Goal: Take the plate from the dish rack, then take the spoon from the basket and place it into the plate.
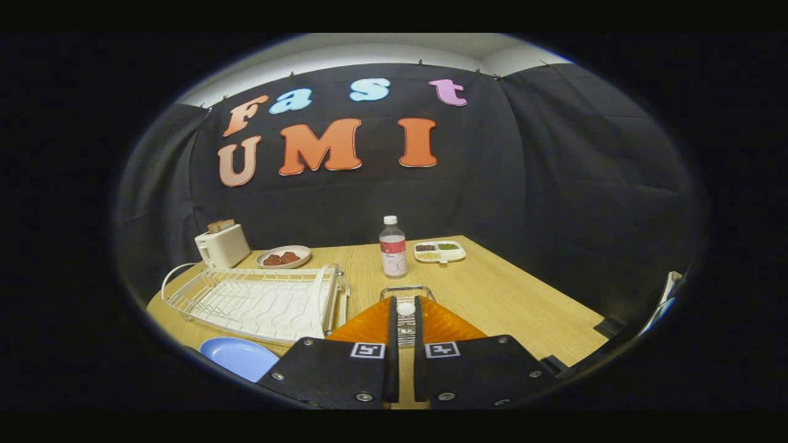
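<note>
My gripper (406,301) is shut on the spoon (405,333), which stands upright in the narrow gap between the two fingers, its white rounded end at the fingertips. Just beyond the fingertips sits the small wire basket (406,290) on the wooden table. A light blue plate (240,357) lies flat on the table to the left of the fingers, in front of the white wire dish rack (258,299). The rack holds nothing.
A clear bottle (393,247) with a red label stands beyond the basket. Behind it is a white divided tray (439,251) of food. A white toaster (221,244) and a dish of brown pieces (283,257) sit behind the rack. The table's right edge (591,314) is near.
</note>
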`<action>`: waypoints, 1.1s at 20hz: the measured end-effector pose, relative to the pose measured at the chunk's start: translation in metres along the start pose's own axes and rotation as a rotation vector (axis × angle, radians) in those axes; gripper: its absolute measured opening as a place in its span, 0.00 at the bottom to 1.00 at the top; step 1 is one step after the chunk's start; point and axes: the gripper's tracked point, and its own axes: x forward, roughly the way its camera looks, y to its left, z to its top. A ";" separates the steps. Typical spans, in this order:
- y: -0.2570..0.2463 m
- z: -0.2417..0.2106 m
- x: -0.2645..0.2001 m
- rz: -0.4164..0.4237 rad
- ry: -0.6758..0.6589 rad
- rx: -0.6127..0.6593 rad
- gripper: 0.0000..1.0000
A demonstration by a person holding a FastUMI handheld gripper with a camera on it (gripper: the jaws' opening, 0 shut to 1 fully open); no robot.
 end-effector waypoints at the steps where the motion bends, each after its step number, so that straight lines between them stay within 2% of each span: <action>1: 0.000 0.006 -0.005 -0.003 -0.013 -0.008 0.09; 11: 0.027 0.057 -0.065 0.058 -0.100 -0.019 0.09; 16: 0.065 0.070 -0.099 0.161 -0.120 -0.031 0.09; 22: 0.118 0.056 -0.131 0.315 -0.079 -0.025 0.09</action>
